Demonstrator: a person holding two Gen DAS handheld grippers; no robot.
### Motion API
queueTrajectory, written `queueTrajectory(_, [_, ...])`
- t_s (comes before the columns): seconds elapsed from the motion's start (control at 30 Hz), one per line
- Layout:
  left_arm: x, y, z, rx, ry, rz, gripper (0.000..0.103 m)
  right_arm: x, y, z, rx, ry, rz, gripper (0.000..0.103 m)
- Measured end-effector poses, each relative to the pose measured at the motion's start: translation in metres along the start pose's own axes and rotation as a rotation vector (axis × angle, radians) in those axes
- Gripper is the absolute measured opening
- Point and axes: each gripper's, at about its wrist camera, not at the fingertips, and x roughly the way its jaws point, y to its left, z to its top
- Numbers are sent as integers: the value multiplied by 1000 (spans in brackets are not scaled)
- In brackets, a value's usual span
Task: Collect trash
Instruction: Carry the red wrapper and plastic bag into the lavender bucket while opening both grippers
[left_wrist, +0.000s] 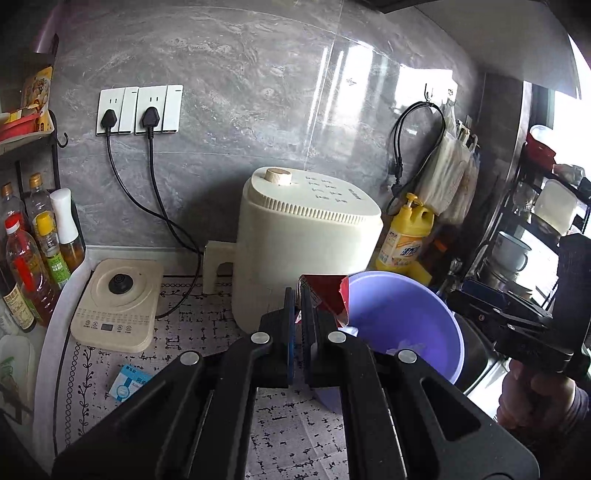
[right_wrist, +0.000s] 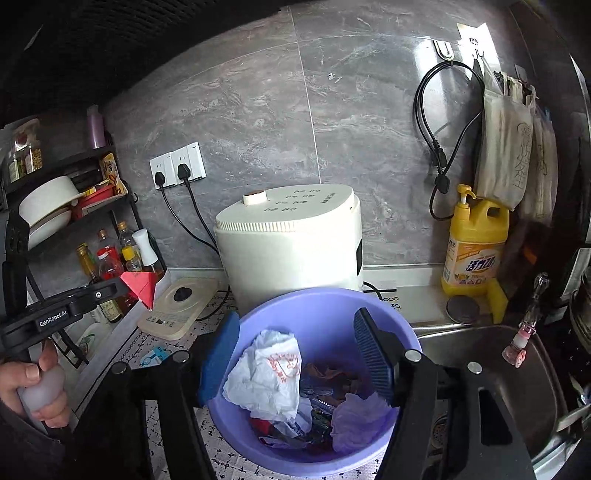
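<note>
Over basin (right_wrist: 258, 321), right gripper (right_wrist: 295, 354) agape, empty, left gripper (left_wrist: 298, 306) pinching red wrapper (left_wrist: 328, 295)

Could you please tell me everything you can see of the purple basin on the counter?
The purple basin is a round, smooth, plastic-looking bowl standing upright on the patterned counter mat, just in front of the cream appliance and beside the steel sink. It holds crumpled trash: a white plastic bag, a pale purple bag and dark wrappers. The right gripper stands open over it, empty, its blue pads inside the rim.
</note>
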Motion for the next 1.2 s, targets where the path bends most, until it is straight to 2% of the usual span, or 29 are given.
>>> queueTrajectory(0.23, [14, -45, -3, 31, 7, -52, 4, -30, -46, -5, 49, -32, -42, 64])
queueTrajectory(0.37, [26, -68, -2, 55, 22, -88, 4, -42, -66, -14, 83, -17, -66, 64])
queueTrajectory(0.7, [49, -107, 8, 122, 47, -162, 5, -67, -85, -32, 130, -15, -122, 63])
queueTrajectory(0.77, [56, -108, 10, 113, 63, -179, 31, -69, -85, -33, 134, -11, -131, 63])
queueTrajectory(0.8, [57, -106, 10, 100, 60, -167, 68, -70, -86, -34, 138, -9, -134, 63])
queueTrajectory(0.83, [56, -104, 10, 83, 41, -159, 76, -72, -86, -35, 141, -7, -136, 63])
queueTrajectory(0.93, [53, -92, 9, 63, 51, -170, 77, -74, -83, -36, 138, 1, -137, 63])
queueTrajectory(1.2, [37, -30, -7, -20, 76, -81, 84, -55, -48, -38, 126, 34, -66, 64])
